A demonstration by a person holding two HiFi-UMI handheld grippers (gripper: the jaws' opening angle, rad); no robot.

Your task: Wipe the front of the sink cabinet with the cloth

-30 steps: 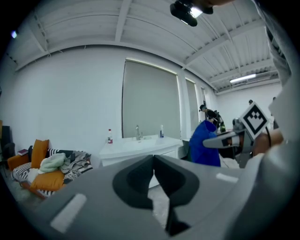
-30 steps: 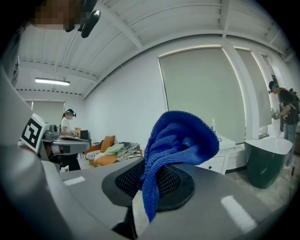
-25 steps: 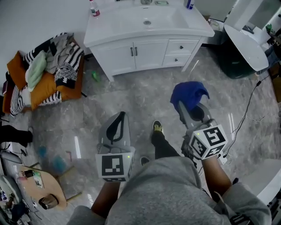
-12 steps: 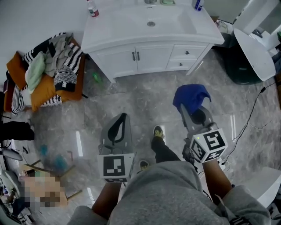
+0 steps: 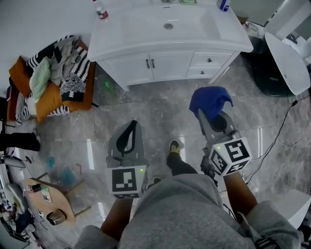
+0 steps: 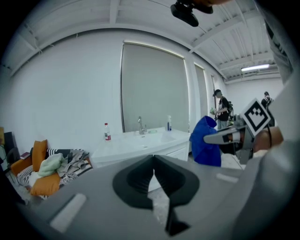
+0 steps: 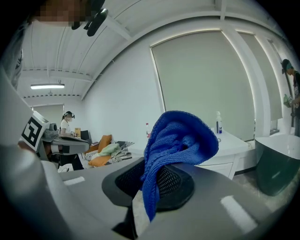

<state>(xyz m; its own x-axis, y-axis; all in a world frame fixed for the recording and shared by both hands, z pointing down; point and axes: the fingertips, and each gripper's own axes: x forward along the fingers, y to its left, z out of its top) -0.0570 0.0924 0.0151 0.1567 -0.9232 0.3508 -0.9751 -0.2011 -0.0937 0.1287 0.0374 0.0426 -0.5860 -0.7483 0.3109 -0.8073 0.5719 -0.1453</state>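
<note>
The white sink cabinet stands at the top of the head view, its two doors and drawers facing me; it also shows in the left gripper view as the cabinet. My right gripper is shut on a blue cloth, held above the grey floor well short of the cabinet front. The blue cloth hangs bunched over the jaws in the right gripper view. My left gripper is shut with nothing in it, level with the right one; its jaws meet in the left gripper view.
A pile of clothes and orange cushions lies left of the cabinet. A red-capped bottle stands on the counter's left corner. A white fixture and dark bin are at the right. A cable runs across the floor. My shoe is between the grippers.
The cabinet has slid slightly up and right in the head view as I shift. Both grippers hold much the same pose, the cloth still clamped in the right one.
</note>
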